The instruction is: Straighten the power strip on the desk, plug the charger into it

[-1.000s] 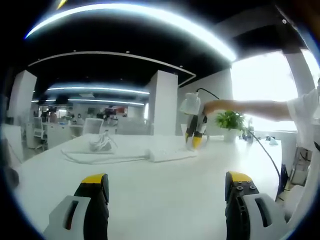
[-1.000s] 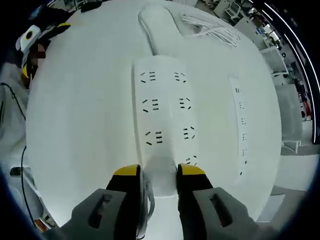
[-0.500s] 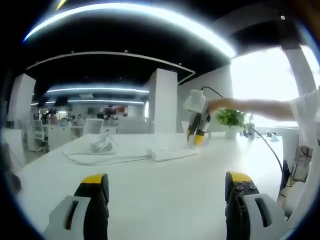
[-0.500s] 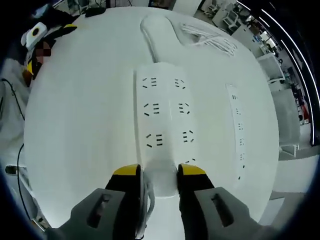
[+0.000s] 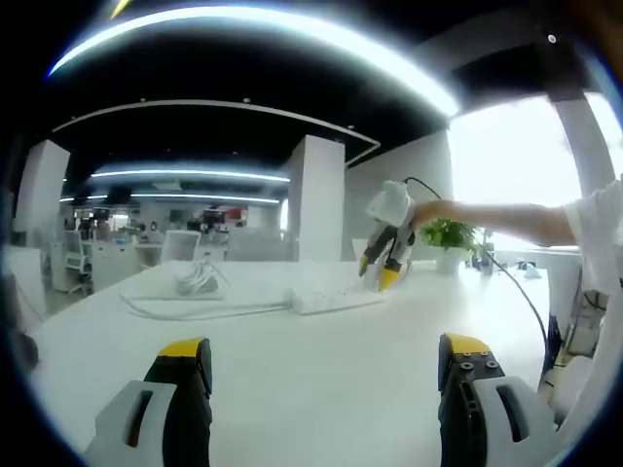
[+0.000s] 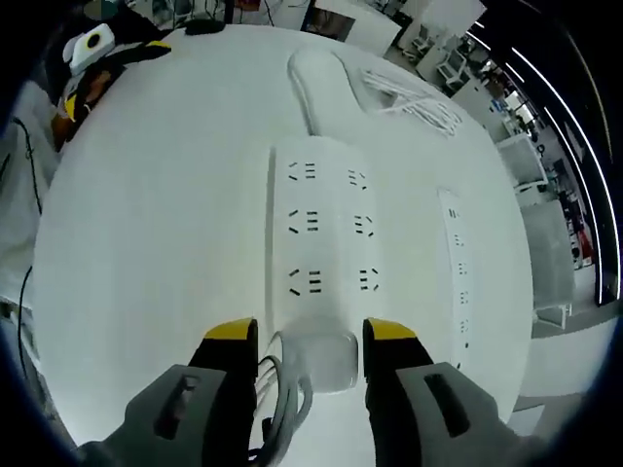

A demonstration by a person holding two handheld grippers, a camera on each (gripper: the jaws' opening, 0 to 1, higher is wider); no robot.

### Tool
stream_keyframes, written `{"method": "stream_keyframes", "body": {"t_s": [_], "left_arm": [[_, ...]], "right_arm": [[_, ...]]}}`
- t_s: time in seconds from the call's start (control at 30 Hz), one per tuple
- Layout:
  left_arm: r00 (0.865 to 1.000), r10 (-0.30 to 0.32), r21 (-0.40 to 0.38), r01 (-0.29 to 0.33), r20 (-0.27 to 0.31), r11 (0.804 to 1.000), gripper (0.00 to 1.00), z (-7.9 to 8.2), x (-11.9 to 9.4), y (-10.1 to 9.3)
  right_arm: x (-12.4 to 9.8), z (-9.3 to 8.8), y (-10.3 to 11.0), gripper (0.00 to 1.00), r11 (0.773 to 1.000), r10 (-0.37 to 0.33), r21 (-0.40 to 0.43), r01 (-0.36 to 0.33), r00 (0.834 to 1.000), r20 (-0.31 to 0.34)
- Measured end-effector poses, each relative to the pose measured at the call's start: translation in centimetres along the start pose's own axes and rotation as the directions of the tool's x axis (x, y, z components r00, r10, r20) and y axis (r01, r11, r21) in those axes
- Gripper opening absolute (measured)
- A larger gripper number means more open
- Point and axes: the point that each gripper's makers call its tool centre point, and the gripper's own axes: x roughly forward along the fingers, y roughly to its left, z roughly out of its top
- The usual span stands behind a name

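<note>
Tongs on your right [image 6: 304, 336] point down at the white surface [image 6: 156, 224], jaws parted either side of the power strip [image 6: 326, 243], not gripping it; it runs toward 12 o'clock. Your left tongs [image 5: 326, 365] hover level, spread wide, holding nothing.

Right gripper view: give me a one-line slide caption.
Open right gripper poised over the near end of a white power strip on a white desk, its cable trailing away.

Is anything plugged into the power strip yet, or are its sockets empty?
Empty: in the right gripper view every visible socket on the power strip is bare. The right tool straddles its near end, jaws apart.
</note>
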Motion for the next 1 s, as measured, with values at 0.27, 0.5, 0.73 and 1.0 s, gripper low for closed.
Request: {"method": "stream_keyframes", "body": {"t_s": [0.27,0.5,0.73,1.0], "left_arm": [[1.000,0.002,-0.002,-0.002,0.004,1.000,0.99,0.0,-0.4,0.0],[1.000,-0.003,-0.003,0.003,0.008,1.000,0.99,0.0,-0.5,-0.3],[1.000,-0.003,-0.002,0.003,0.019,1.000,0.99,0.3,-0.9,-0.2],[1.000,0.005,-0.008,-0.005,0.021,1.000,0.99,0.3,-1.3,0.2]], "right_arm": [[-0.3,0.6,-1.3,0.85,0.996,-0.090,-0.011,0.092,0.991,0.098],[-0.6,0.8,-1.4,0.89,0.995,-0.101,0.039,0.096,0.981,0.167],[-1.1,1.9,-1.8,1.00,0.985,-0.141,0.139,0.105,0.951,0.275],[-2.3,3.8,-2.5,1.00,0.967,-0.184,0.240,0.086,0.887,0.424]]}}
